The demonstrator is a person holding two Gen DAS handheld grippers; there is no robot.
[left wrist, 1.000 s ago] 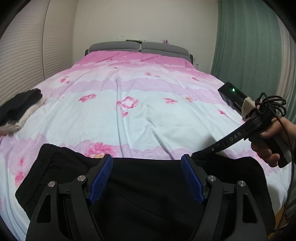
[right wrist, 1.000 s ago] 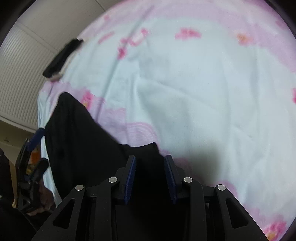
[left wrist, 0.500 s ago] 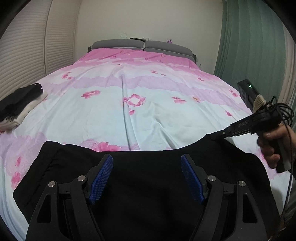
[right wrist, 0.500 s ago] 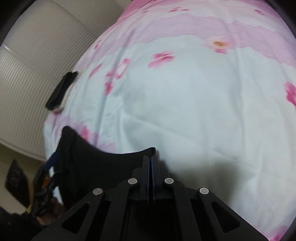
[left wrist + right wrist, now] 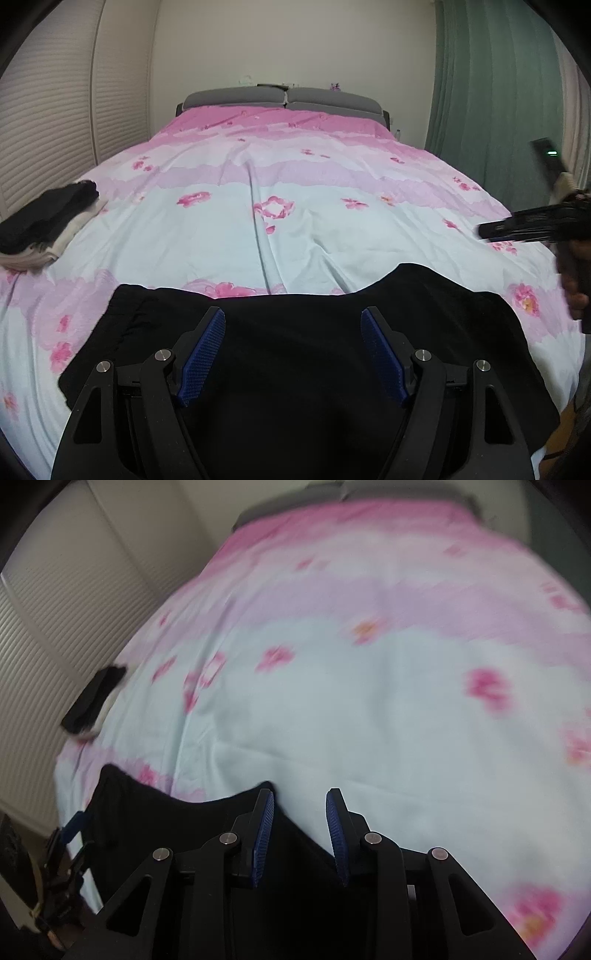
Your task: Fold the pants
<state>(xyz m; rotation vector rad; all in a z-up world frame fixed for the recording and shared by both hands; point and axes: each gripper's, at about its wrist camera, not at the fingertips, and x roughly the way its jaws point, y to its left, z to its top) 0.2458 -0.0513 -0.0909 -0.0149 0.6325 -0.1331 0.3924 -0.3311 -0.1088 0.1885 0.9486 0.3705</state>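
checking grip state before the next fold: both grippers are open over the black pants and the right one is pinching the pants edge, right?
Not quite: the right gripper is open with nothing between its pads, as the right wrist view shows. The left gripper is open over the black pants.

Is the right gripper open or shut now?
Open: the right gripper shows a clear gap between its blue pads, nothing clamped, above the black pants on the floral bedsheet.
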